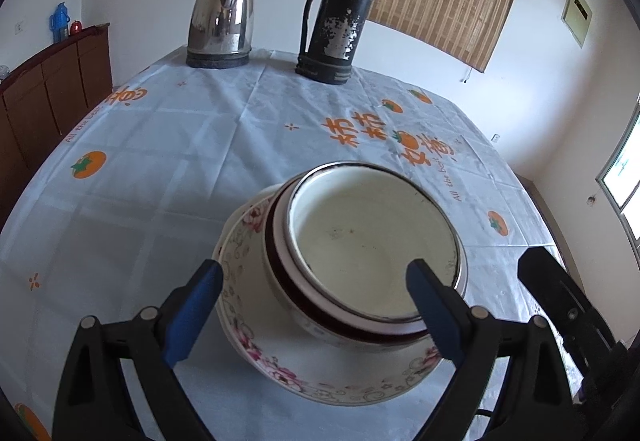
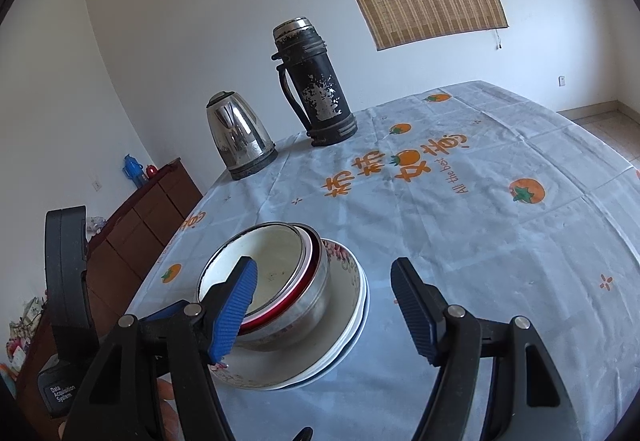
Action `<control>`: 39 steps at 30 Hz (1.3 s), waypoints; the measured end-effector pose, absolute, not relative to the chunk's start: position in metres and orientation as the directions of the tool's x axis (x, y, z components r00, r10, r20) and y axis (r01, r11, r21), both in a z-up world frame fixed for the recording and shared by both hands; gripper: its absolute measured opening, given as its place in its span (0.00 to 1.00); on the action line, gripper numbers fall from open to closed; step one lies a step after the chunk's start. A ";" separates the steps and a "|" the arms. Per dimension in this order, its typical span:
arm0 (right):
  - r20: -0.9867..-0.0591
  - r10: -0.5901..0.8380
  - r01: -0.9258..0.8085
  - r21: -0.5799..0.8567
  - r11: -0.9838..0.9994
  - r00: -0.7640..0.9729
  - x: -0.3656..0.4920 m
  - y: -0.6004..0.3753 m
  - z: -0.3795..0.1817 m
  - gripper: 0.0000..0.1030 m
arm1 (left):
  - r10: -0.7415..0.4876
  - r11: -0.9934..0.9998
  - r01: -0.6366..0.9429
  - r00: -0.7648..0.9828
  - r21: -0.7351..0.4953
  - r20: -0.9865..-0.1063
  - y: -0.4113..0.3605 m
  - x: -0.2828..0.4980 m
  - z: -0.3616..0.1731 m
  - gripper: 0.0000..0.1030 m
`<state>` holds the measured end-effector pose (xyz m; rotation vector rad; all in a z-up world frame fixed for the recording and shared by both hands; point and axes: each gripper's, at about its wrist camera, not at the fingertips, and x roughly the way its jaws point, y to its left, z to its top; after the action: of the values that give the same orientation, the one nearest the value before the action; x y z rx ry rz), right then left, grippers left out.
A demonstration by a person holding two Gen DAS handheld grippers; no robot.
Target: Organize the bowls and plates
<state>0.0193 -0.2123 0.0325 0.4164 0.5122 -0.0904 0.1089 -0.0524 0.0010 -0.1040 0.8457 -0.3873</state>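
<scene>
The stack of bowls (image 1: 376, 253) is sitting on the flowered plates (image 1: 320, 373) near the front of the table, on the pale tablecloth (image 1: 160, 161) printed with orange persimmons. In the left wrist view the stack is lying just past centre toward 6 o'clock, and the left gripper (image 1: 316, 281) is hovering at it with its blue fingers (image 1: 192, 317) spread wide, one at 7 o'clock beside the plate rim and the other at 5 o'clock over the top bowl's edge; I cannot tell whether either pad is touching, but nothing is being pinched. In the right wrist view the right gripper (image 2: 324, 313) is standing spread as well, empty, its left pad in front of the bowl rim and its right pad over bare cloth, with the plates lying around 7 o'clock of centre. A steel kettle (image 1: 222, 17) and a worn black thermos (image 1: 340, 17) are standing at 12 o'clock along the far edge, and a brown cabinet (image 1: 52, 89) is lining the wall at 9 o'clock
</scene>
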 end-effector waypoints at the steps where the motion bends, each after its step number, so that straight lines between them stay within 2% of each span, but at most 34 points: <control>1: -0.488 0.017 0.183 0.359 0.915 0.872 0.018 -0.212 0.033 0.69 | -0.378 0.924 0.295 0.602 -0.244 -0.704 -0.052 0.107 0.001 0.92; 8: -0.459 -0.005 0.164 0.307 0.938 0.888 0.008 -0.205 0.034 0.69 | -0.320 0.945 0.275 0.682 -0.176 -0.657 -0.046 0.088 0.008 0.92; 15: -0.448 0.001 0.151 0.302 0.941 0.894 0.001 -0.199 0.034 0.70 | -0.324 0.945 0.262 0.692 -0.194 -0.646 -0.036 0.078 0.010 0.92; 24: -0.444 0.008 0.139 0.298 0.945 0.896 -0.010 -0.188 0.032 0.70 | -0.299 0.953 0.254 0.702 -0.165 -0.647 -0.028 0.062 0.004 0.92; 33: -0.419 0.011 0.124 0.292 0.948 0.908 -0.034 -0.179 0.037 0.70 | -0.267 0.962 0.239 0.744 -0.131 -0.612 -0.018 0.036 0.011 0.92; 35: -0.410 0.006 0.127 0.294 0.947 0.912 -0.042 -0.177 0.038 0.71 | -0.255 0.965 0.233 0.757 -0.116 -0.601 -0.017 0.027 0.012 0.92; 37: -0.397 -0.008 0.134 0.291 0.947 0.918 -0.051 -0.175 0.038 0.80 | -0.244 0.968 0.231 0.768 -0.099 -0.592 -0.017 0.019 0.013 0.93; 39: -0.377 -0.024 0.141 0.286 0.948 0.926 -0.061 -0.174 0.039 0.81 | -0.235 0.970 0.227 0.779 -0.088 -0.582 -0.016 0.011 0.013 0.96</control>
<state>-0.0606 -0.1738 0.0389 0.3145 0.3798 -0.0862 0.0109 -0.0158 0.0132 -0.0129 0.6308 -0.2495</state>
